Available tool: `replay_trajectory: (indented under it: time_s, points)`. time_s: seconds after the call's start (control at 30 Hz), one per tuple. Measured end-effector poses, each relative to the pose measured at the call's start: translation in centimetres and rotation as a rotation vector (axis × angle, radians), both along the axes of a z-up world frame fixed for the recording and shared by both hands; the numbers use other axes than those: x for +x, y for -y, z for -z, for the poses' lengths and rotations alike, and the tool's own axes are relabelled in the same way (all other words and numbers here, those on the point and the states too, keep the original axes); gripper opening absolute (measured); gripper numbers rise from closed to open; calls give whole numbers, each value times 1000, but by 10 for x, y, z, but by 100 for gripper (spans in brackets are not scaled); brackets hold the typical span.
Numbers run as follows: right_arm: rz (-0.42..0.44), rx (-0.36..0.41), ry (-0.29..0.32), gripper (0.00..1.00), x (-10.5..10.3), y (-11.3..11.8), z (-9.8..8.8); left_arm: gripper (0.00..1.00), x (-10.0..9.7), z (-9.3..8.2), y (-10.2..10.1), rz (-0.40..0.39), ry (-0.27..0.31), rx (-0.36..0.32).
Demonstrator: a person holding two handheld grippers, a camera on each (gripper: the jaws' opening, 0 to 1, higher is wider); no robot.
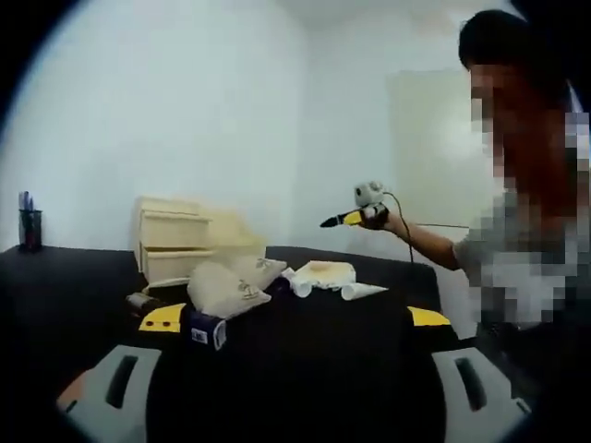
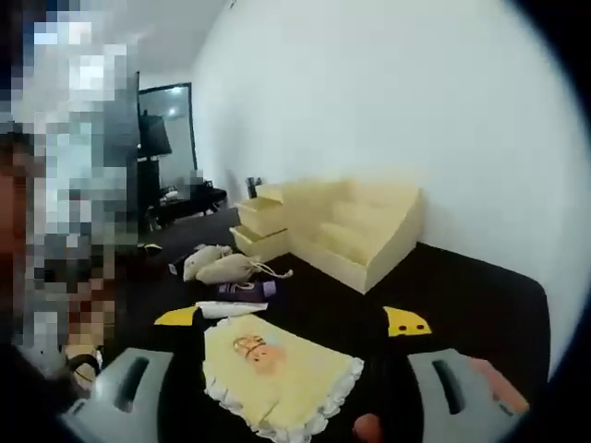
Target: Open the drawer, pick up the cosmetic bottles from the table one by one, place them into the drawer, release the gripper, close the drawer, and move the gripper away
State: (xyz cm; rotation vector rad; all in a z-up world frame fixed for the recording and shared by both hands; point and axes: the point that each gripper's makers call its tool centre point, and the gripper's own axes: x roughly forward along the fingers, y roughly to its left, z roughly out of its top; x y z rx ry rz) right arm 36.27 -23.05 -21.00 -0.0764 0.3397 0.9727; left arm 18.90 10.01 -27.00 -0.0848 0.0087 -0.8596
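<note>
The left gripper (image 1: 294,323) rises from 6 o'clock in the left gripper view, jaws spread wide with nothing between them. At 2 o'clock in that view the person's hand (image 1: 392,220) holds the right gripper, arm stretched out, its yellow-and-black tip pointing toward 9 o'clock. In the right gripper view the right gripper (image 2: 291,323) has its jaws wide apart, empty.

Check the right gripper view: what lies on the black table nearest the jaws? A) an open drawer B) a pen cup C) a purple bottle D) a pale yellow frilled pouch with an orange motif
D: the yellow frilled pouch lies flat on the black table between the open jaws of the right gripper, while the purple bottle lies beyond it, toward the cream drawer unit.
</note>
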Motion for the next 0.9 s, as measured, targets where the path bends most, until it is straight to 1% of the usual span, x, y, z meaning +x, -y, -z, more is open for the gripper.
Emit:
replay_trajectory:
  time_s: [0.03,0.07,0.1,0.17,0.33,0.43,0.53,0.63,0.67,0.9]
  points:
    - [-4,0,-9,69,1,-4,2,95,0,0,0,0,1,-1]
    - [-12,10,-40,69,-5,-12,6,95,0,0,-1,-3,3,-1]
    - [-19,20,-54,69,-5,-19,8,95,-1,-1,0,-2,9,-2]
    - [-25,20,-68,69,-6,-28,11,95,-2,-2,0,1,13,-8]
    - [-33,20,-109,67,2,-40,14,95,-5,-5,2,10,23,-18]
    - [-38,12,-127,66,2,-49,15,95,-6,-5,3,10,25,-18]
    - [-46,7,-162,65,2,-58,18,95,-7,-5,3,14,27,-16]
    - [-50,-3,-172,65,3,-64,20,95,-8,-5,5,18,30,-17]
    - [-53,-4,-178,65,9,-63,18,95,-8,-5,4,16,29,-15]
    - [-63,-10,-187,65,15,-74,16,95,-8,-4,5,16,30,-8]
